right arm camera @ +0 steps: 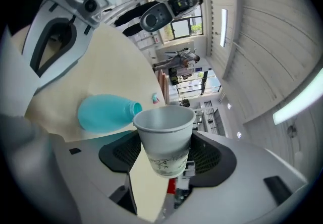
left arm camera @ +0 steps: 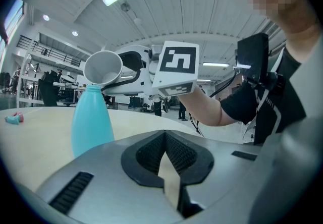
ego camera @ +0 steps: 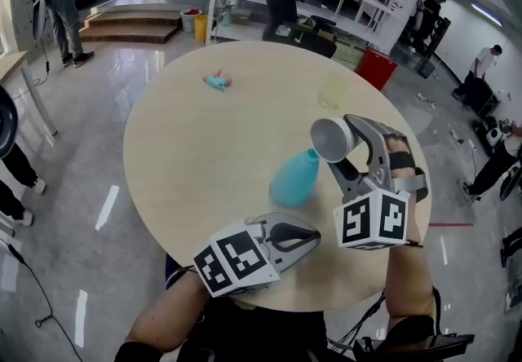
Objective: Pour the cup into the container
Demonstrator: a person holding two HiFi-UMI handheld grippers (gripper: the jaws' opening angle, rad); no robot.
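Pouring step in hand: our right tool grips the cup, tipped on its side just over the neck of the teal container, right of worktop centre | left tool closed, empty, near edge | next: we judge the rim must sit over the narrow neck.

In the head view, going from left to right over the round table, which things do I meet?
Small blue-and-pink object → teal bottle → white paper cup.
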